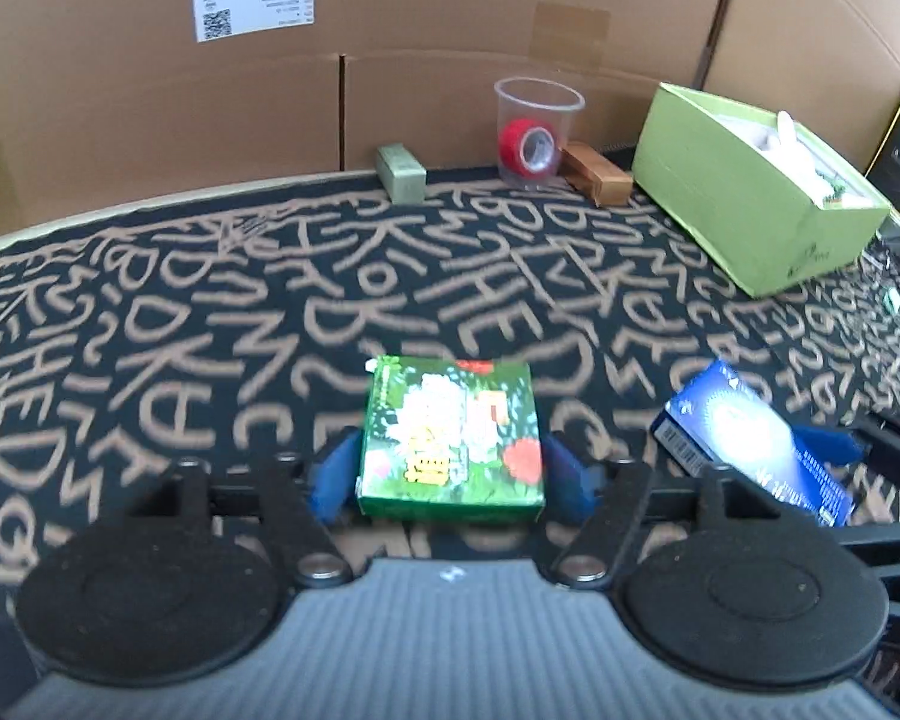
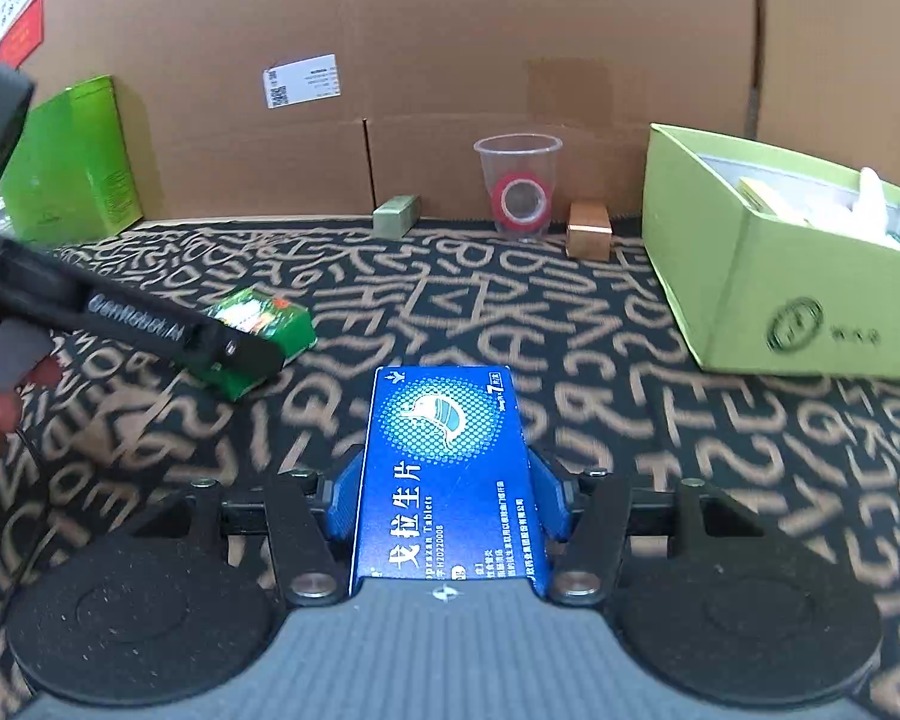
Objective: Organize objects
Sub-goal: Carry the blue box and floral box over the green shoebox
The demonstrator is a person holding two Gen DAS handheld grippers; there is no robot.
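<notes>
Left gripper (image 1: 450, 468) clamps the small green flower-printed carton (image 1: 450, 435); right gripper (image 2: 444, 498) clamps the flat blue tablet box (image 2: 447, 468). Both sit short of the open lime-green cardboard box (image 2: 798, 306); I'd carry them level, releasing only over its rim.

A flat carton (image 1: 450, 438) sat between the fingers of the left gripper (image 1: 450, 468), over a patterned cloth (image 1: 210, 312). To its right, a tablet box (image 2: 444, 468) sat between the fingers of the right gripper (image 2: 444, 498). Along the cardboard wall (image 1: 390, 12) behind stood, left to right, a small block (image 1: 401, 173), a cup (image 1: 537, 132) with a tape roll (image 1: 528, 147) inside, a small box (image 1: 597, 173) and an open box (image 1: 744, 198).
</notes>
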